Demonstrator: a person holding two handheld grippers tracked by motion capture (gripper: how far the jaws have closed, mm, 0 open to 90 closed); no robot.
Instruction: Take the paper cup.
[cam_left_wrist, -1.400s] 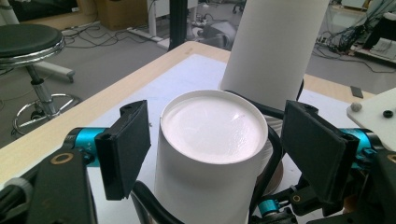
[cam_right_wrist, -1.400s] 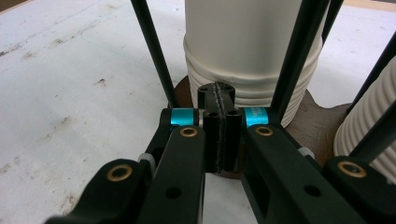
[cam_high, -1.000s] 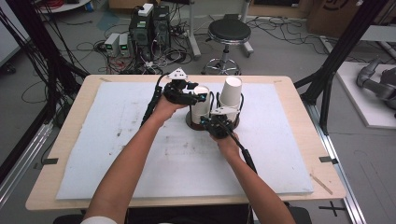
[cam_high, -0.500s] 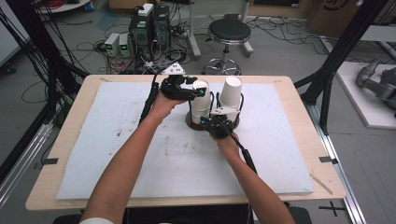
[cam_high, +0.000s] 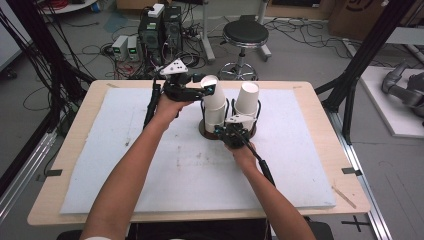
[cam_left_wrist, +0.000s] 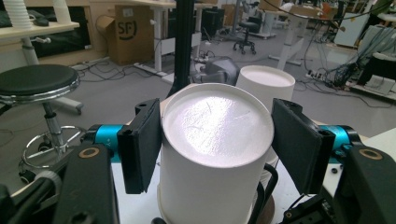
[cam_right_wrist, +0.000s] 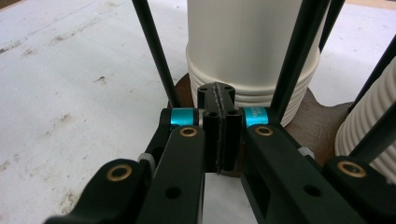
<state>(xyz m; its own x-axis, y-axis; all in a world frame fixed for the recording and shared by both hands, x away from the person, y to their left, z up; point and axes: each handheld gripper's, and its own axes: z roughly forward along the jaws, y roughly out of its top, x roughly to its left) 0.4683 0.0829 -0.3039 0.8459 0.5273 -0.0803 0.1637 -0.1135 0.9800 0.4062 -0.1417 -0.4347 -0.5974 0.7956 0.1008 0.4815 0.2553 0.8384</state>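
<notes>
The left gripper (cam_left_wrist: 217, 140) has its two black pads on either side of the top white paper cup (cam_left_wrist: 215, 154), which sits upside down with its flat base facing the camera. The left pad touches the cup wall; the right pad stands so close that a gap is hard to rule out. The jaws have just been closing, with this cup between them. In the high view the left gripper (cam_high: 197, 87) holds the cup (cam_high: 212, 95) tilted and raised at the top of the left stack of white cups (cam_high: 216, 117). A second ago the cup sat lower and more upright on that stack; now it is higher and leans toward the person's left hand (cam_high: 167, 107).

The right gripper (cam_right_wrist: 219, 135) has its pads pressed flat together with nothing between them, just in front of the ribbed bottom of the left stack (cam_right_wrist: 252, 88) and between the thin black rods of the cup holder (cam_right_wrist: 322, 123). In the high view the right gripper (cam_high: 232, 132) sits low against the holder's brown base (cam_high: 205, 134), where it also was a second ago. The second cup stack (cam_high: 247, 100) stands upright in the holder beside the first, unchanged. The holder stands on the white mat (cam_high: 125, 165) covering the wooden table (cam_high: 350, 200).
</notes>
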